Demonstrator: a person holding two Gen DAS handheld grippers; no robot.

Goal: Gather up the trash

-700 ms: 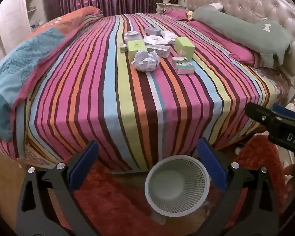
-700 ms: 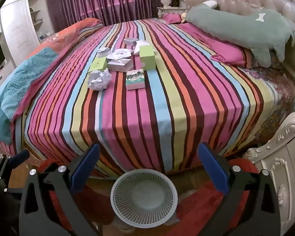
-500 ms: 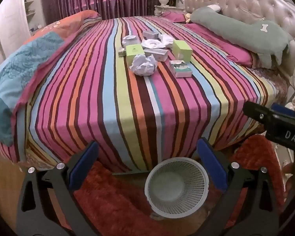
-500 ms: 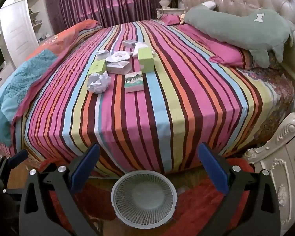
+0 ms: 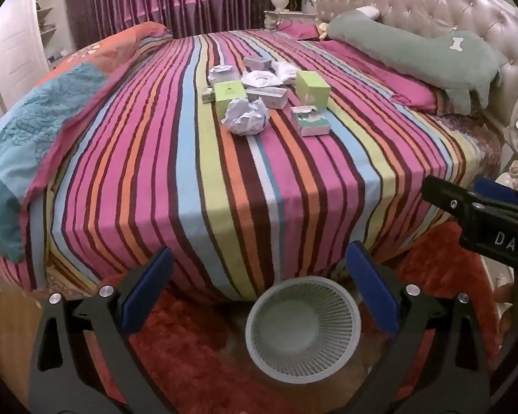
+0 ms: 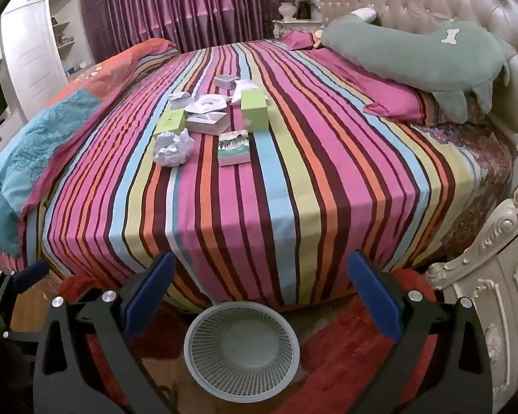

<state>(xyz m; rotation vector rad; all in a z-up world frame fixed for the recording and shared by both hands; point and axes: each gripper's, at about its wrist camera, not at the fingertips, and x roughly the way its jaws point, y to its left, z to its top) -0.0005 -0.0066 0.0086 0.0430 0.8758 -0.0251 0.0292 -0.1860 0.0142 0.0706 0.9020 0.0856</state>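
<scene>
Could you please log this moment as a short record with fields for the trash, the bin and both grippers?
trash: crumpled paper ball, green boxes, white cartons, clustered on the striped bed
bin: white mesh basket on the red rug, at the bed's foot; nothing visible inside
left gripper: open, holding nothing
right gripper: open, holding nothing

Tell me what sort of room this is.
A bedroom, almost certainly: a bed under a bright striped bedspread, a cream button-tufted headboard behind it, and long purple window curtains.
</scene>
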